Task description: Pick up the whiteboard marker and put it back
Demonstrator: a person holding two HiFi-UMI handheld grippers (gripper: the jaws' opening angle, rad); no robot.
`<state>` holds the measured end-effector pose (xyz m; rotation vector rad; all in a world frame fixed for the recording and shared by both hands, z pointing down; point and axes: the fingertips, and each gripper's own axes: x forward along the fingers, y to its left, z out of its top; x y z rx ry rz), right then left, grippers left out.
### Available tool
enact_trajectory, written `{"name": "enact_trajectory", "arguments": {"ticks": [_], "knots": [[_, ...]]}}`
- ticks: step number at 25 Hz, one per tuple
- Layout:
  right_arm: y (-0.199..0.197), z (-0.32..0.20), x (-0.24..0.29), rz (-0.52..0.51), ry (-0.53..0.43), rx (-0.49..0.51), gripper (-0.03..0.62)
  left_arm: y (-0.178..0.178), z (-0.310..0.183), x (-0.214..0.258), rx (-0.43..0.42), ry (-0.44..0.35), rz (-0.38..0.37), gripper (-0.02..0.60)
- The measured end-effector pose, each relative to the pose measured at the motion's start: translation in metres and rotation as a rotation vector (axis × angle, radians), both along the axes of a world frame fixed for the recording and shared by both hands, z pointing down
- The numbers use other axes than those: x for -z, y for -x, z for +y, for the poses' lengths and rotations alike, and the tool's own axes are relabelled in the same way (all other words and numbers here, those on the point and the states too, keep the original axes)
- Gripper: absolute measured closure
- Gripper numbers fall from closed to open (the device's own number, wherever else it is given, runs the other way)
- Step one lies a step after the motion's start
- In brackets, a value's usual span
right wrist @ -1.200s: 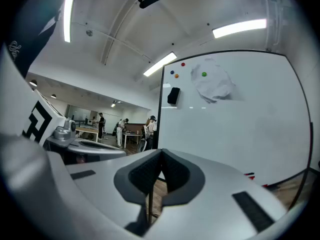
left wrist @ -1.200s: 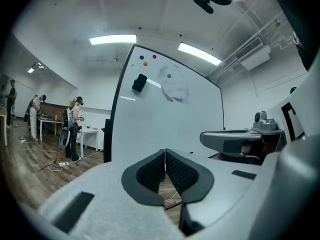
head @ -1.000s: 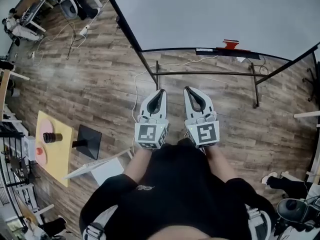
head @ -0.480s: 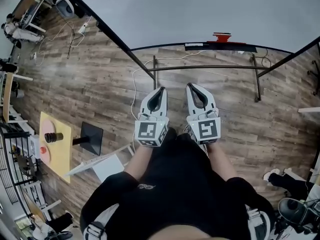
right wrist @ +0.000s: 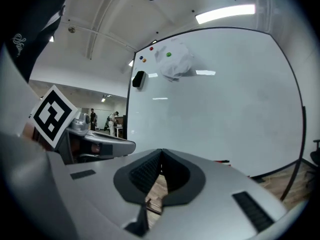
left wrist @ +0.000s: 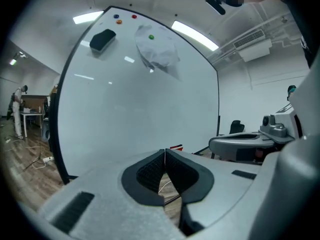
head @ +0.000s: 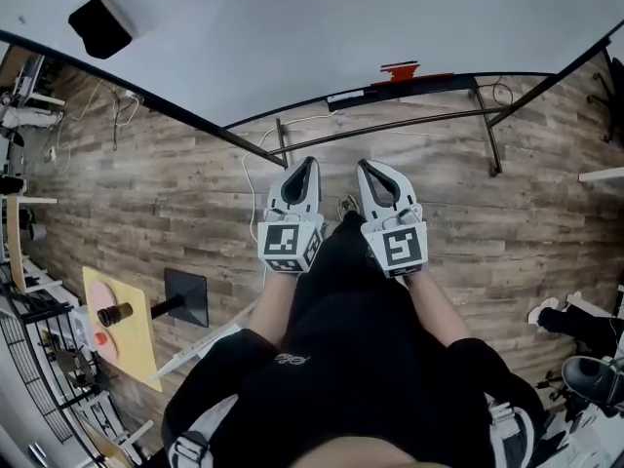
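I see both tools held out side by side over the wood-plank floor, in front of my black-sleeved arms. The left hand-held gripper is clenched: in its own view the two dark ribbed pads meet at the tips with nothing between them. The right hand-held gripper is clenched too, its tips pressed together and empty. The two are just beside each other, not touching.

On the far side stands the large white whiteboard with a black frame on black metal legs. A narrow black ledge runs along its bottom edge, far and slightly right of the grippers. On that ledge lies a small red object, well apart from both grippers. It is the only thing I can take for the whiteboard marker, but it is too small for me to be sure.

High on the board's left part sticks a black rectangular eraser. The left gripper view shows a crumpled white sheet fixed to the board to the right of it, with small coloured dots near the top edge.

A thin white cable trails over the floor under the board. Near the left sits a yellow worktop with a dark cylinder on it.
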<state>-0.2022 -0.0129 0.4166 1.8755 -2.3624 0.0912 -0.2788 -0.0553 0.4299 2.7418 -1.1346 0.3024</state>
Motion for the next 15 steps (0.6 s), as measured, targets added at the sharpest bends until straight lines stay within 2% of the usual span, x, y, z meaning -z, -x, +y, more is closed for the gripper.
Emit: {"name": "enact_trajectory", "arguments": {"ticks": [3, 8, 12, 15], "knots": [[-0.024, -0.023, -0.002, -0.007, 0.039, -0.039, 0.591, -0.027, -0.030, -0.009, -0.051, 0.008, -0.025, 0.572], [-0.062, -0.061, -0.016, -0.010, 0.089, -0.097, 0.591, -0.067, -0.063, -0.033, -0.169, 0.069, -0.097, 0.572], [-0.072, -0.088, -0.033, 0.000, 0.141, -0.116, 0.591, -0.085, -0.090, -0.043, -0.251, 0.074, -0.156, 0.572], [-0.076, -0.104, -0.046, -0.003, 0.174, -0.127, 0.591, -0.095, -0.105, -0.059, -0.325, 0.088, -0.234, 0.572]]}}
